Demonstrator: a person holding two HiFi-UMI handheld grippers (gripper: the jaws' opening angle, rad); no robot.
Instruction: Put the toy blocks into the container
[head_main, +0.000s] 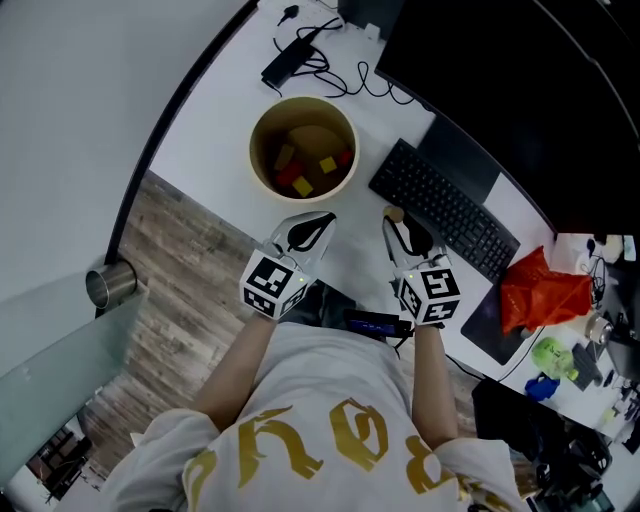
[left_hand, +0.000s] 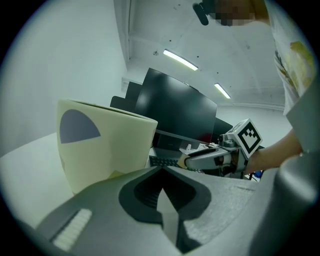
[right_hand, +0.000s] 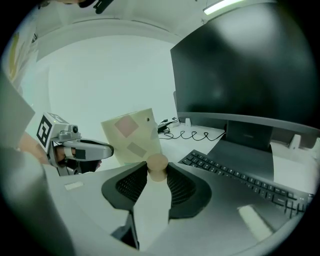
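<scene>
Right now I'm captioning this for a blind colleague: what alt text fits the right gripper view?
The right gripper pinches a small tan cylinder block at the tips of its jaws. Behind it stands the cream container, with the left gripper at left and a black keyboard and dark monitor at right.

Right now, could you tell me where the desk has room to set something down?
Bare desk lies left of the container to the curved edge, and in the strip between container and keyboard. A charger sits behind it; the red bag end is cluttered.
</scene>
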